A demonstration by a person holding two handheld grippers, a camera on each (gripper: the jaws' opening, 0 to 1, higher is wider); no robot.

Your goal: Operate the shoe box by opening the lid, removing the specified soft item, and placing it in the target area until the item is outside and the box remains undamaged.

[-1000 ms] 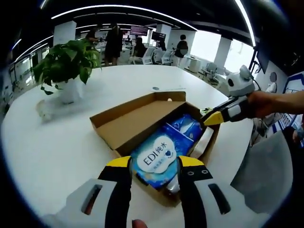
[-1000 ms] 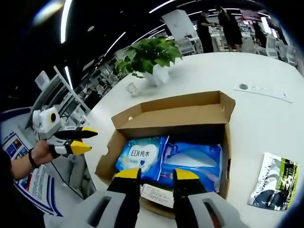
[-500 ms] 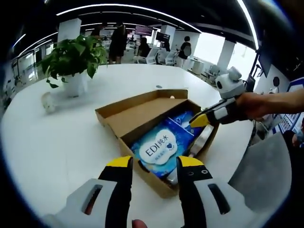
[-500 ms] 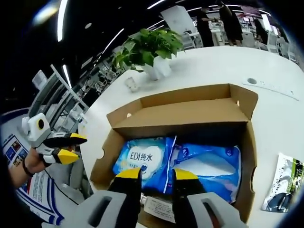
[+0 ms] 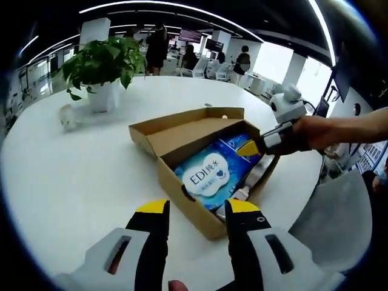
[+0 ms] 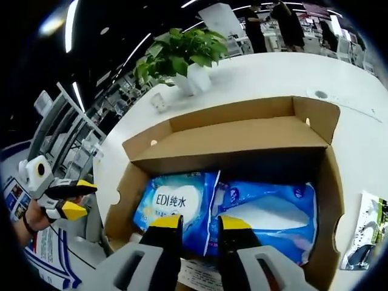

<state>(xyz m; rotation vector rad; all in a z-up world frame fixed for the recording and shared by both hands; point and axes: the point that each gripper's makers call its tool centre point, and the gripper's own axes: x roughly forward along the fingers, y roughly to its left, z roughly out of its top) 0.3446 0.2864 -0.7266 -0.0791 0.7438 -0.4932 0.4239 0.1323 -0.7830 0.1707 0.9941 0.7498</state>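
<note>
The brown shoe box (image 5: 182,195) stands on the white table with its lid (image 5: 182,134) folded back. Inside lies a blue and white soft pack marked EDI (image 5: 207,175), with a second blue pack (image 6: 267,209) beside it. My left gripper (image 5: 197,209) is open over the table, short of the box's near corner, with nothing between its jaws. My right gripper (image 6: 199,223) is open and hangs low over the seam between the two packs. That gripper (image 5: 257,145) enters the left gripper view from the right, held by a hand. The left gripper (image 6: 63,200) appears at the left of the right gripper view.
A potted plant (image 5: 103,60) stands at the table's far side, with a small white object (image 5: 68,116) near it. A black, green and white bag (image 6: 364,230) lies on the table right of the box. A paper slip (image 6: 200,270) sits at the box's near wall. People stand in the background.
My right gripper has moved closer and lower over the packs in the box. My left gripper has drawn back from the box, which now sits farther off in its view.
</note>
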